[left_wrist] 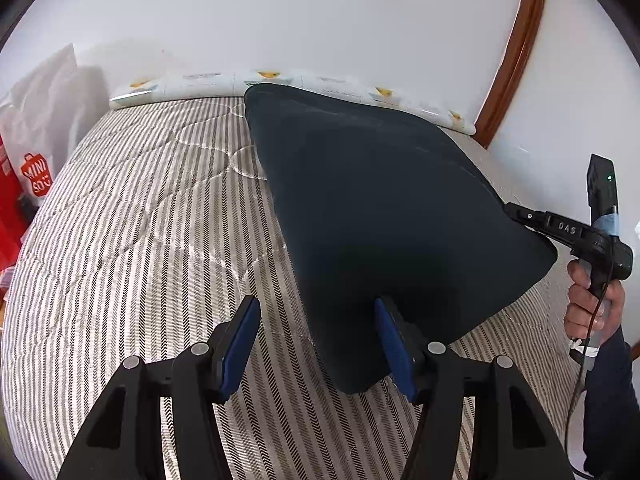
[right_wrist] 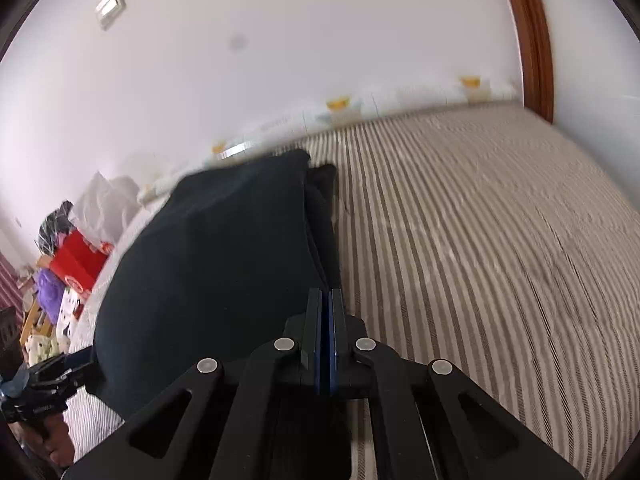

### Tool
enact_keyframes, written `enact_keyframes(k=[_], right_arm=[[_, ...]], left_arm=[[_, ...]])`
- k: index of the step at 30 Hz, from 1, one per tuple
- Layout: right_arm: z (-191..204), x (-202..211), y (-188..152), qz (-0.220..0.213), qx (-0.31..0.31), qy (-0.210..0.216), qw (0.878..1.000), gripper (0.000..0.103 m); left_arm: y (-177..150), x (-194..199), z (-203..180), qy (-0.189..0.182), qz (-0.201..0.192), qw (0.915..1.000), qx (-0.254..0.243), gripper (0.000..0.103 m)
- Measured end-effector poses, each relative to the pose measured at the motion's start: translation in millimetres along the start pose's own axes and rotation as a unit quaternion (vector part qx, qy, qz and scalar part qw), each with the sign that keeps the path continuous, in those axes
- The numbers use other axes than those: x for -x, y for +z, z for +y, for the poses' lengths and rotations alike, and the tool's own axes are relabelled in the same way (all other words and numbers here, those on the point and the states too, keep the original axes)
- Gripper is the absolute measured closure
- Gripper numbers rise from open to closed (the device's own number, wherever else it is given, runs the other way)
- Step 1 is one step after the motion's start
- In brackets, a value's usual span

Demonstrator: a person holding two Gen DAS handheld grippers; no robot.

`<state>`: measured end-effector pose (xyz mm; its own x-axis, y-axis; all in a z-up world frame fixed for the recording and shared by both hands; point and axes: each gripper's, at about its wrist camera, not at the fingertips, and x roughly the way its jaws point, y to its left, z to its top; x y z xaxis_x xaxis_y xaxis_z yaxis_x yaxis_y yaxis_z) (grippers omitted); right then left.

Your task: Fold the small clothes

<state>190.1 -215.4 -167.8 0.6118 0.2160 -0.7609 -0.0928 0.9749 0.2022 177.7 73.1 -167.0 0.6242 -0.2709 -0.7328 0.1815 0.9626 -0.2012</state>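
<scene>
A dark navy garment point(left_wrist: 384, 208) is lifted and stretched above the striped bedspread point(left_wrist: 140, 220). My left gripper point(left_wrist: 316, 316) is open, and the garment's near corner hangs between its blue pads point(left_wrist: 240, 340) without being pinched. My right gripper point(left_wrist: 516, 210) is shut on the garment's right edge and holds it up. In the right wrist view the garment point(right_wrist: 208, 264) fills the left half, and the right gripper point(right_wrist: 326, 300) has its blue pads pressed together on the cloth's edge. The left gripper point(right_wrist: 52, 376) shows at the lower left, under the cloth.
A rolled white printed mat point(left_wrist: 280, 84) lies along the wall at the bed's far edge. A white and red shopping bag point(left_wrist: 36, 176) stands left of the bed. A wooden door frame point(left_wrist: 512, 56) stands at the right. Bags and clutter point(right_wrist: 68, 280) sit beyond the bed.
</scene>
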Motion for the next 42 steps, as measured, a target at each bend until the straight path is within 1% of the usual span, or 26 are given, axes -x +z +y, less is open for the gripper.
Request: enact_keyframes(k=[3, 4, 6, 10, 11, 13, 15, 16, 18, 21, 22, 23, 24, 26, 28, 29, 30, 31, 32, 34, 36, 37, 39, 40, 41, 42], right_arm=[[14.1, 8.6, 16.6, -0.004, 0.037, -0.041, 0.998, 0.099], [17.0, 9.2, 24.6, -0.007, 0.042, -0.047, 0.998, 0.097], [21.5, 4.6, 42.6, -0.003, 0.048, -0.041, 0.998, 0.093], [32.3, -26.7, 81.6, 0.025, 0.062, -0.038, 0.997, 0.061], [33.7, -34.3, 89.0, 0.029, 0.062, -0.038, 0.997, 0.059], [38.0, -55.0, 105.0, 0.037, 0.064, -0.063, 0.995, 0.059], [39.5, -75.1, 117.0, 0.05, 0.063, -0.069, 0.994, 0.059], [38.5, -86.4, 123.0, 0.061, 0.055, -0.064, 0.995, 0.059], [36.1, -102.2, 132.2, 0.07, 0.036, -0.038, 0.996, 0.059], [34.0, -130.6, 142.1, 0.087, 0.003, -0.007, 0.996, 0.061], [33.4, -139.6, 144.8, 0.093, -0.008, 0.006, 0.996, 0.072], [33.7, -145.1, 147.4, 0.096, -0.009, 0.014, 0.995, 0.092], [32.9, -144.9, 149.5, 0.093, -0.003, 0.017, 0.996, 0.092], [25.6, -131.9, 155.3, 0.061, 0.0, 0.032, 0.998, 0.096], [15.8, -130.2, 158.1, 0.056, -0.01, 0.022, 0.998, 0.096], [12.8, -134.7, 158.0, 0.061, -0.017, 0.013, 0.998, 0.097], [10.9, -138.8, 156.4, 0.066, -0.018, -0.008, 0.998, 0.097], [8.4, -141.2, 155.9, 0.073, -0.017, -0.043, 0.996, 0.098], [4.7, -139.3, 156.2, 0.075, -0.023, -0.049, 0.996, 0.094], [-3.4, -120.9, 153.2, 0.068, -0.037, -0.028, 0.997, 0.094], [-5.6, -98.4, 147.1, 0.056, -0.029, -0.025, 0.998, 0.094], [-6.3, -84.3, 142.4, 0.054, -0.021, -0.026, 0.998, 0.091], [-6.0, -66.4, 131.6, 0.054, -0.013, -0.012, 0.998, 0.08], [-4.9, -56.8, 123.5, 0.055, -0.009, -0.002, 0.998, 0.067], [-3.1, -49.2, 115.3, 0.055, -0.006, 0.004, 0.998, 0.058], [-1.8, -42.1, 107.2, 0.053, -0.002, 0.009, 0.999, 0.057]], left_arm=[[9.7, 4.9, 2.8, 0.004, 0.0, 1.0, -0.002, 0.045], [15.3, 5.8, 3.8, 0.011, -0.006, 0.9999, -0.003, 0.045], [28.7, 5.8, 5.2, 0.026, -0.017, 0.9995, -0.005, 0.045], [58.9, -2.9, 11.5, 0.038, -0.021, 0.9991, -0.003, 0.045], [64.6, -4.4, 14.6, 0.035, -0.021, 0.9992, 0.001, 0.045], [72.3, -8.3, 18.1, 0.031, -0.019, 0.9993, 0.005, 0.045], [77.0, -14.2, 21.6, 0.027, -0.02, 0.9994, 0.01, 0.044], [79.6, -18.3, 23.5, 0.023, -0.019, 0.9995, 0.013, 0.044], [80.4, -24.8, 24.3, 0.018, -0.016, 0.9996, 0.014, 0.044], [81.2, -35.8, 21.4, 0.018, -0.012, 0.9998, 0.004, 0.044], [81.6, -38.3, 20.9, 0.018, -0.013, 0.9998, 0.001, 0.044], [82.0, -40.3, 21.1, 0.017, -0.015, 0.9998, 0.0, 0.044], [82.3, -42.0, 22.2, 0.015, -0.014, 0.9998, 0.001, 0.044], [82.3, -44.5, 24.7, 0.007, -0.011, 0.9999, 0.007, 0.043], [81.8, -46.5, 26.0, 0.003, -0.006, 0.9999, 0.012, 0.043], [81.8, -47.2, 25.3, 0.005, -0.006, 0.9999, 0.011, 0.043], [82.0, -47.2, 24.3, 0.007, -0.008, 0.9999, 0.009, 0.043], [82.6, -46.9, 22.9, 0.01, -0.008, 0.9999, 0.008, 0.043], [82.7, -45.9, 21.6, 0.014, -0.009, 0.9998, 0.007, 0.043], [81.6, -43.0, 20.6, 0.016, -0.01, 0.9998, 0.007, 0.043], [79.6, -39.5, 20.0, 0.016, -0.013, 0.9998, 0.005, 0.043], [78.5, -37.7, 19.5, 0.017, -0.014, 0.9997, 0.006, 0.043], [77.4, -35.2, 19.1, 0.015, -0.014, 0.9997, 0.009, 0.043], [75.9, -32.8, 18.5, 0.013, -0.014, 0.9998, 0.011, 0.043], [74.8, -31.5, 18.3, 0.012, -0.015, 0.9997, 0.012, 0.043], [72.9, -29.5, 17.9, 0.014, -0.014, 0.9997, 0.014, 0.043]])
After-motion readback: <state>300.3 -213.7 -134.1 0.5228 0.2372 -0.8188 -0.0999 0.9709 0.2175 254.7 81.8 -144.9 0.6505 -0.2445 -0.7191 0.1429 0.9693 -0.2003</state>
